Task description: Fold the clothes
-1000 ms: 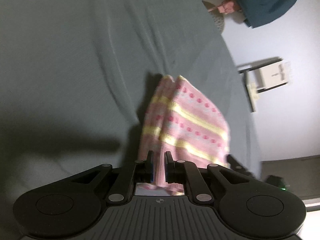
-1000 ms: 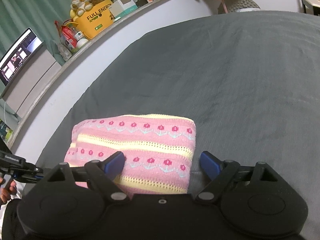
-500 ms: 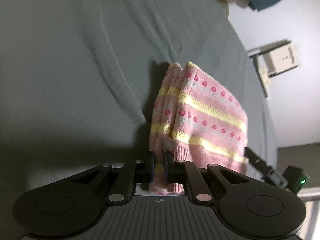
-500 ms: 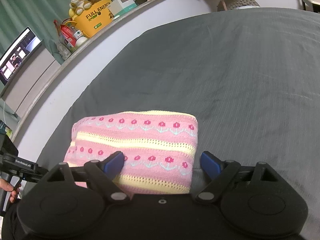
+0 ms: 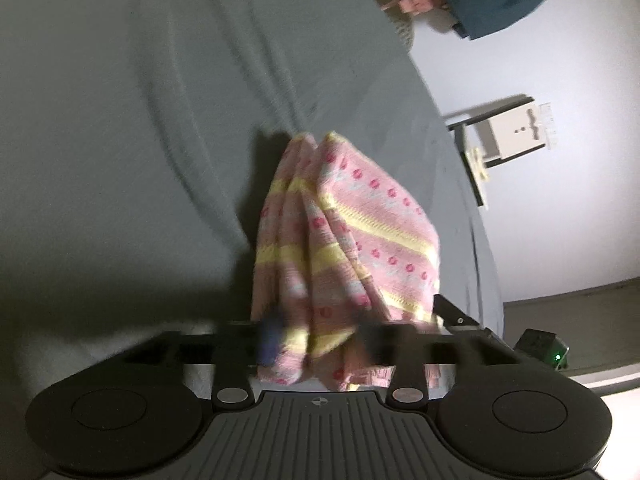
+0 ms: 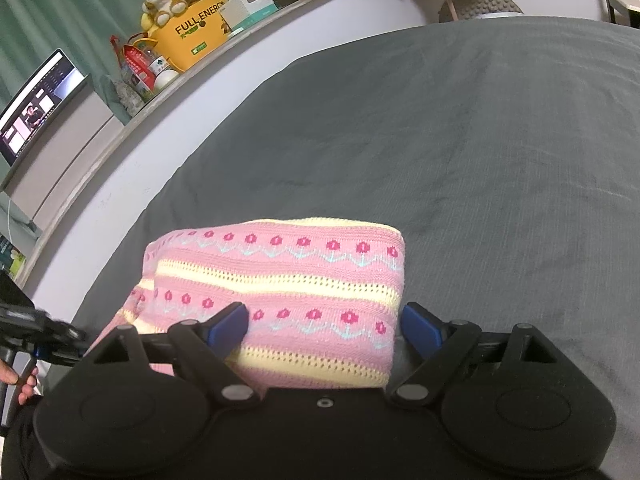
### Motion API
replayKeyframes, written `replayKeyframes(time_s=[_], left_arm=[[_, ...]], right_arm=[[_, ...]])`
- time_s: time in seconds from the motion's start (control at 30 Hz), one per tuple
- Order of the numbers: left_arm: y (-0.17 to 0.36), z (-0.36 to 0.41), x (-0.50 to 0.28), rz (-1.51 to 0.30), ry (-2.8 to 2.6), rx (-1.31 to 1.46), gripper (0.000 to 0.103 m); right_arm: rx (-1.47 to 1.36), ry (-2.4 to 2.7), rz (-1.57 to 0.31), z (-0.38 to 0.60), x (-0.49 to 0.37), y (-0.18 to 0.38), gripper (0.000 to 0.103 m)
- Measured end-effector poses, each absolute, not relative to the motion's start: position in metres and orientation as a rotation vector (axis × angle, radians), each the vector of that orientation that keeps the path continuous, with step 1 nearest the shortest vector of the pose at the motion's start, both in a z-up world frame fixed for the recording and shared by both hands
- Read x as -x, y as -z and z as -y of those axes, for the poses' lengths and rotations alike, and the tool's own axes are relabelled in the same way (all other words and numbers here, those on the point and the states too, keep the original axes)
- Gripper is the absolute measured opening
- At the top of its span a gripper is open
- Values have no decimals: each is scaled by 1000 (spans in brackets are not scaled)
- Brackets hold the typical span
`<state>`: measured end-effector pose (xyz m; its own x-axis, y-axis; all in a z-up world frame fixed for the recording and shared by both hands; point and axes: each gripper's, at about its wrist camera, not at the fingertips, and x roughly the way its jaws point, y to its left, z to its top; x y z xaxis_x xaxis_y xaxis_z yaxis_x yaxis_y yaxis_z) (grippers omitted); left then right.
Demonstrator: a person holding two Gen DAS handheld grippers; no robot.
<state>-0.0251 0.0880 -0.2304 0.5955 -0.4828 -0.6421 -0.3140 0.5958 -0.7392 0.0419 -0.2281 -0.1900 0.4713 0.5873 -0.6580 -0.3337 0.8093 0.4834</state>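
A: Left wrist view: your left gripper has just been opening; its jaws now stand apart, with the folded edge of the pink-and-yellow striped knit garment loose between them.

B: Why let go?

A: Probably so the fold settles on the grey bedsheet. Your right gripper gapes wide beside the garment's near edge, pinching nothing.

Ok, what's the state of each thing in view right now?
Pink knit garment: folded, lying on the bed.
Left tongs: just opened, garment edge between them, unpinched.
Right tongs: open wide, straddling the garment.
Grey bed cover: spread, lightly wrinkled.
Laptop: screen on.
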Motion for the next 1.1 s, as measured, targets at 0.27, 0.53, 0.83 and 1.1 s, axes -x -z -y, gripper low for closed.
replayKeyframes(time_s=[0.27,0.53,0.83,1.1], left_arm=[[227,-97,25,-969,175,949,103],[232,-112,13,-1014,151,1043,103],[254,-85,-13,-1297,186,905,103],[257,-75,-21,-1253,236,925,103]], right_arm=[[-304,-582,-920,227,-42,189,85],[-301,-574,-911,230,-42,185,86],[-392,-527,-900,249,-55,182,86],[-399,-522,-906,243,-58,187,86]])
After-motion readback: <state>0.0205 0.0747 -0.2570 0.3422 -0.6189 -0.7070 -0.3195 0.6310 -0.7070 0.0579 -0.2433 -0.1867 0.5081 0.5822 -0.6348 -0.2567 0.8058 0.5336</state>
